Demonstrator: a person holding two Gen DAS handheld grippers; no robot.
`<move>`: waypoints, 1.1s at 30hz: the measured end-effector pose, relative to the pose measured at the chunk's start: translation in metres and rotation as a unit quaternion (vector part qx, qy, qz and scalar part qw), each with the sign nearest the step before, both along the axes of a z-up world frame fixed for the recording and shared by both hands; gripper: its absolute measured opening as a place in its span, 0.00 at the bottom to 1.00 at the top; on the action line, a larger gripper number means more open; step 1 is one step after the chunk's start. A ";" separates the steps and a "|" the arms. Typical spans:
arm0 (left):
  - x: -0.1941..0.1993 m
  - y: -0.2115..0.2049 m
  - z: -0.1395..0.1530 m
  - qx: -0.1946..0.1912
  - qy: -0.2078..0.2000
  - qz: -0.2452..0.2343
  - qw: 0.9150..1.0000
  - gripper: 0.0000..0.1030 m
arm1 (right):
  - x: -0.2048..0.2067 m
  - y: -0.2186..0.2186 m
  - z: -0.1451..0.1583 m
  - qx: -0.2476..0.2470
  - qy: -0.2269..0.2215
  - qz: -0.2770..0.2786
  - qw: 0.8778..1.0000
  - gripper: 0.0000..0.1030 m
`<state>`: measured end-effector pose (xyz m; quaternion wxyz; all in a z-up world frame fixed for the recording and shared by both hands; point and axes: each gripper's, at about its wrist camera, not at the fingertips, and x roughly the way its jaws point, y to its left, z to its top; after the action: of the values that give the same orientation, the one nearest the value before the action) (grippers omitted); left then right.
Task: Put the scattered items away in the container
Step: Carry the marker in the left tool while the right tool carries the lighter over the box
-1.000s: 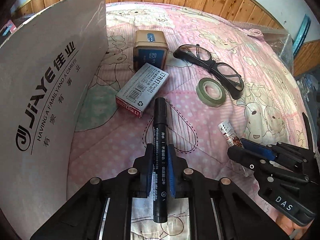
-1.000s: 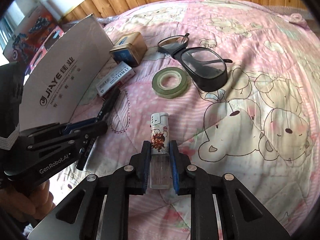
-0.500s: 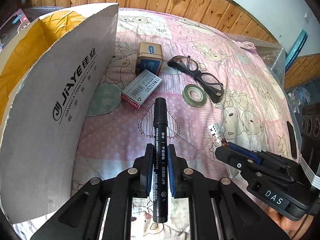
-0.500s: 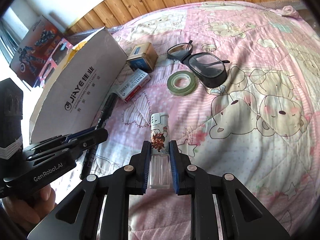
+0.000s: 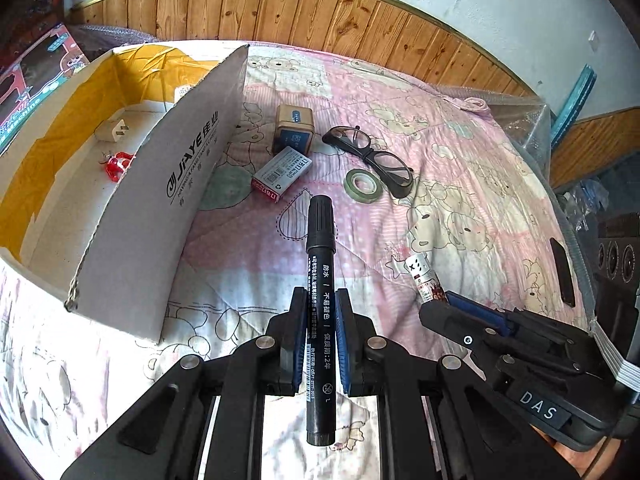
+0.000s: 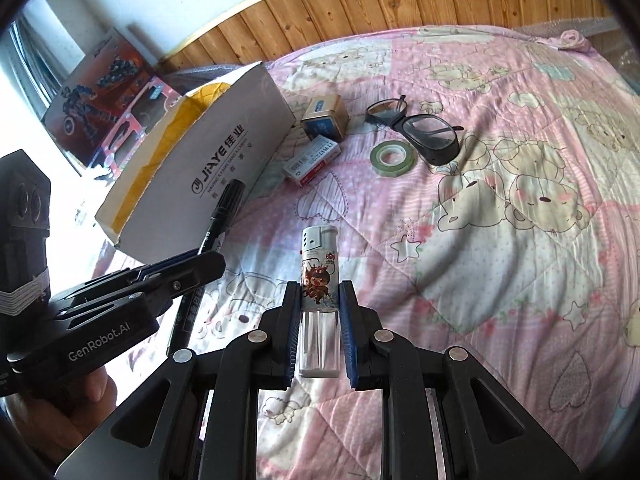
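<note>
Both grippers loaded, box wall to clear

Left wrist view: your left gripper clamps the marker mid-frame; the cardboard box sits upper left, so its long tip could catch that wall. Right wrist view: your right gripper pinches the lighter low on its smooth body; it could slip.

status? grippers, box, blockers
Left gripper shut on marker; right gripper shut on lighter. Cardboard box open, path unobstructed.
</note>
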<state>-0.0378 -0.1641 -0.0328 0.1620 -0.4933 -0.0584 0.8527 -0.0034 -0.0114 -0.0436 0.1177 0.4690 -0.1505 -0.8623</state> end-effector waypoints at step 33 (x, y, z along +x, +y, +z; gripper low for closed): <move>0.103 -0.061 0.076 0.030 0.104 0.046 0.993 0.14 | 0.089 -0.080 0.083 0.036 0.106 0.060 0.992 0.19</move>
<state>0.0651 -0.2248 0.0431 0.1424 -0.3936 -0.0899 0.9037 0.0861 -0.0909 0.0393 0.1670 0.3867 -0.0774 -0.9037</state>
